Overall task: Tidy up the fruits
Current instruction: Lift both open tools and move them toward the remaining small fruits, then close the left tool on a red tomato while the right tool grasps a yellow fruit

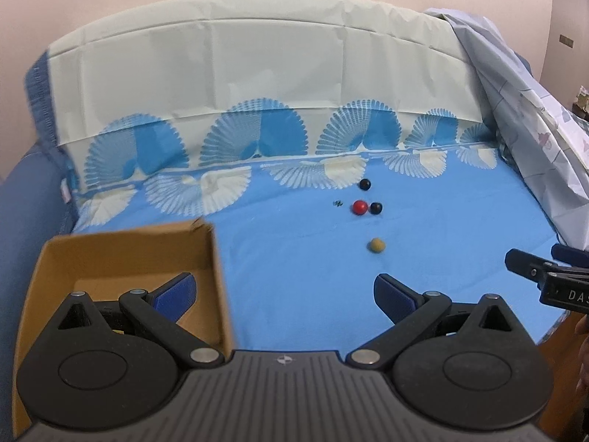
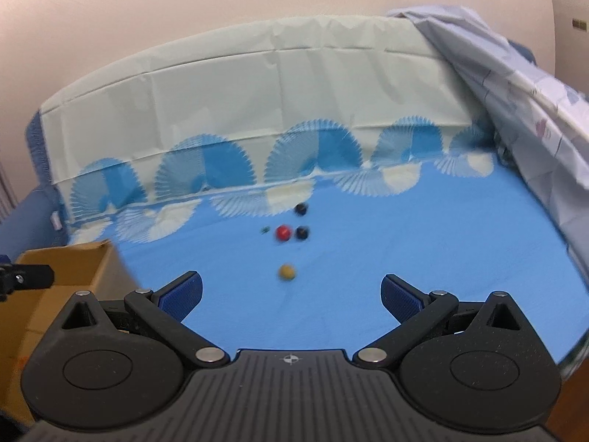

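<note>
Small round fruits lie on the blue cloth: a red one (image 1: 359, 207), two dark ones (image 1: 364, 184) (image 1: 376, 208) and a tan one (image 1: 377, 245). They also show in the right wrist view: red (image 2: 283, 233), dark (image 2: 301, 209) (image 2: 302, 233), tan (image 2: 286, 272). A tiny green bit (image 1: 337, 203) lies left of the red one. An open cardboard box (image 1: 121, 254) stands at the left. My left gripper (image 1: 285, 289) is open and empty, its left finger over the box. My right gripper (image 2: 291, 291) is open and empty, just short of the tan fruit.
The blue cloth (image 1: 294, 258) runs up a white backrest with blue fan patterns (image 1: 257, 73). A crumpled pale sheet (image 1: 533, 118) hangs at the right. My right gripper's tip shows in the left wrist view (image 1: 526, 263). The box shows at the left in the right wrist view (image 2: 73, 269).
</note>
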Demonstrator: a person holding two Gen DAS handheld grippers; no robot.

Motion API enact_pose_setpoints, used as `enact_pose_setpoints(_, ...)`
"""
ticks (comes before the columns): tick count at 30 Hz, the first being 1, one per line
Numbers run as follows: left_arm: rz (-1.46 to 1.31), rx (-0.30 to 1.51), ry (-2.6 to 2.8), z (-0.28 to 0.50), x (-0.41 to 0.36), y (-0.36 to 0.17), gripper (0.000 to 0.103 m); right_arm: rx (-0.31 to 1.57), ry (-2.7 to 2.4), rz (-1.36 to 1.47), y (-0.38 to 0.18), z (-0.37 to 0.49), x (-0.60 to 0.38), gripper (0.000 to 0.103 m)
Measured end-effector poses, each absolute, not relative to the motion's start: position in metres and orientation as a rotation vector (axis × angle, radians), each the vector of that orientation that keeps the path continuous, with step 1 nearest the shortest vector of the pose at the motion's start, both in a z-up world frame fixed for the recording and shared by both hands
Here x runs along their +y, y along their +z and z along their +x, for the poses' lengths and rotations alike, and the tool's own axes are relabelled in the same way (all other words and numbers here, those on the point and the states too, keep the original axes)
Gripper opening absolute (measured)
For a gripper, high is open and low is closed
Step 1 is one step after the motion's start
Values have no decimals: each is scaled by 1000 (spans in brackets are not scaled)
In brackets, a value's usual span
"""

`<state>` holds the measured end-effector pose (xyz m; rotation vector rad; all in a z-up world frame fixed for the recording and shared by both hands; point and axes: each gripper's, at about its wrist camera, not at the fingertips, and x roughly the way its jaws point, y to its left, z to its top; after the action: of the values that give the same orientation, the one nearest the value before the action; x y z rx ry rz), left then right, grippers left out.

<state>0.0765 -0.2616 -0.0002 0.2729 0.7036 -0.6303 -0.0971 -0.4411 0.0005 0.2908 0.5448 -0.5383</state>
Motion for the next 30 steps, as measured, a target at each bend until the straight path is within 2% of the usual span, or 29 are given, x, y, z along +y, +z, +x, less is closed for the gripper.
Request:
enact_pose_setpoints(8,288,796,-684,164,-369,-45,103,570,-542,192,-40,-27,-524,102)
enact_pose_setpoints(19,352,1011,-788,284,-522,-161,103,740,-345,231,-179,67,-572,102)
enact_pose_setpoints(25,410,1032,-834,308,-576,-203,103,758,-312,200,-221,108,-577,103)
enact_pose_setpoints(27,433,1006,-829,309,-585,-210,88,733,-309,136,-225,111,-572,99)
enact_pose_setpoints(28,450,1015,-836,310,-588,-214,58,730,-307,94,-227,113,-568,88)
enact_pose_setpoints(29,444,1055,-863,311,-590,-218,32,714,-303,63,-227,111,-563,79)
enact_pose_setpoints(30,434,1063,-858,312,-588,-219,33,699,-274,53,-227,109,-560,55)
